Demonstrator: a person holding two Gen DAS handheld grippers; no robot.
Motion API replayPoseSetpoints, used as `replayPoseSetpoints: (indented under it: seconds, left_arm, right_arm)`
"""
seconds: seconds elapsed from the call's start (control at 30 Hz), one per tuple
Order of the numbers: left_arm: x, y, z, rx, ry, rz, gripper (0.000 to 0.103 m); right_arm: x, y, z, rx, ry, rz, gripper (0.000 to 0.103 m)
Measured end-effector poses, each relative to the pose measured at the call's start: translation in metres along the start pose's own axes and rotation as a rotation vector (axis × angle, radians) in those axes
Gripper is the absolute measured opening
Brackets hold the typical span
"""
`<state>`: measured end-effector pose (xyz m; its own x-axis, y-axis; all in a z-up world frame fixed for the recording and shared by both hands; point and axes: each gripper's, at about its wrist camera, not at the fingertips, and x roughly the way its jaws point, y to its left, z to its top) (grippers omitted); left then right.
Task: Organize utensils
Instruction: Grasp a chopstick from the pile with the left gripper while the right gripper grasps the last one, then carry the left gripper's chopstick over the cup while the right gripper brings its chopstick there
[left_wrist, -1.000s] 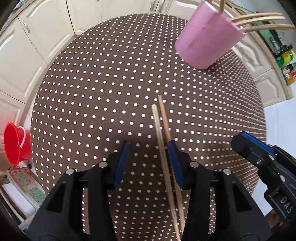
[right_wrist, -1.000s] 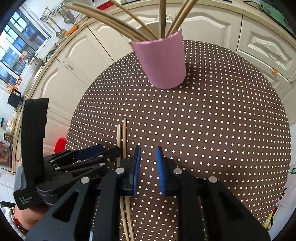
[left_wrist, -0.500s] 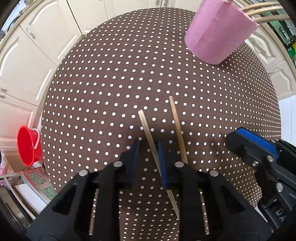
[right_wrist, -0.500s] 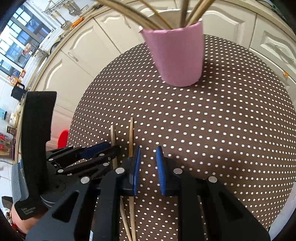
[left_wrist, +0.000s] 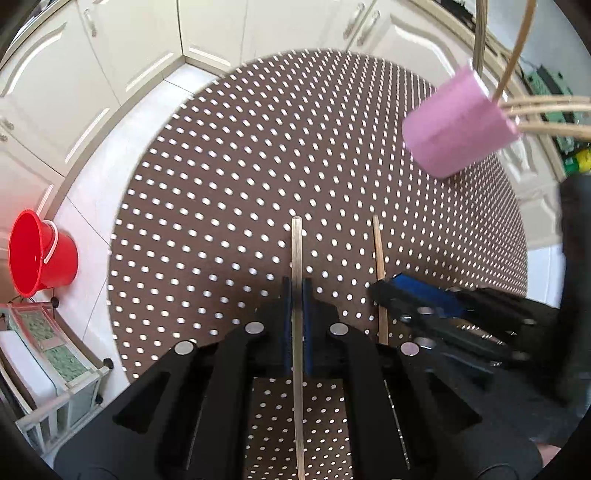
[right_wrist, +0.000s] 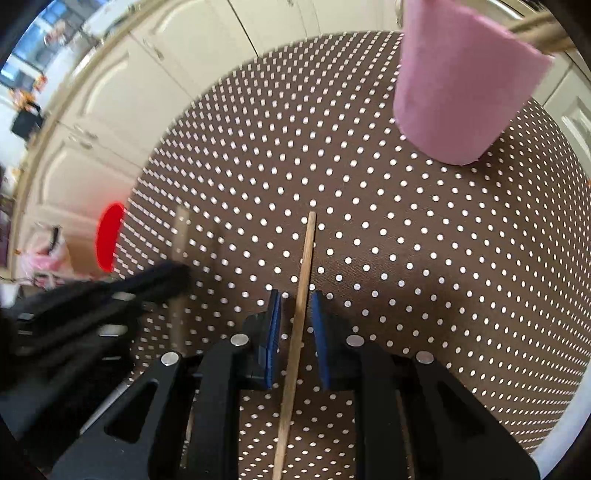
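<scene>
My left gripper (left_wrist: 296, 286) is shut on a pale chopstick (left_wrist: 296, 251) and holds it above the brown dotted table (left_wrist: 221, 184). A second, darker chopstick (right_wrist: 303, 266) lies on the table between the jaws of my right gripper (right_wrist: 295, 306), which stand apart on either side of it without touching. It also shows in the left wrist view (left_wrist: 378, 251). A pink cup (left_wrist: 458, 129) with several wooden utensils stands at the far right; it also shows in the right wrist view (right_wrist: 461, 85).
A red bucket (left_wrist: 37, 254) stands on the floor left of the table. A small rack (left_wrist: 55, 369) sits below it. Cream cabinets (left_wrist: 110, 55) ring the far side. The table's edge curves close on the left.
My left gripper has closed fully on the pale chopstick and lifted it. My right gripper has moved left over the darker chopstick and opened around it.
</scene>
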<state>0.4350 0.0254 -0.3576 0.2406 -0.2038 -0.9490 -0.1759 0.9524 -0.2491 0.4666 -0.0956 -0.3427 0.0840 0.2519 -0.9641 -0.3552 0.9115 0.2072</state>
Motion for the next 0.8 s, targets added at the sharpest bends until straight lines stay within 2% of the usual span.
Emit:
replayPoseSetpoints:
  seconds: [0.13, 0.3, 0.5, 0.8]
  left_arm:
    - [-0.014, 0.013, 0.006, -0.026, -0.028, -0.019, 0.005]
    - [-0.042, 0.015, 0.006, -0.043, -0.063, -0.054, 0.005]
    - [-0.071, 0.016, 0.006, -0.012, -0.114, -0.088, 0.005]
    - [-0.113, -0.033, 0.029, 0.084, -0.227, -0.141, 0.006]
  right_arm:
    - [0.009, 0.014, 0.002, -0.063, 0.001, -0.08, 0.008]
    - [0.006, 0.001, 0.006, -0.004, 0.002, -0.011, 0.005]
    - [-0.04, -0.021, 0.004, 0.071, -0.118, 0.085, 0.005]
    - [-0.13, -0.044, -0.014, 0.113, -0.359, 0.092, 0.005]
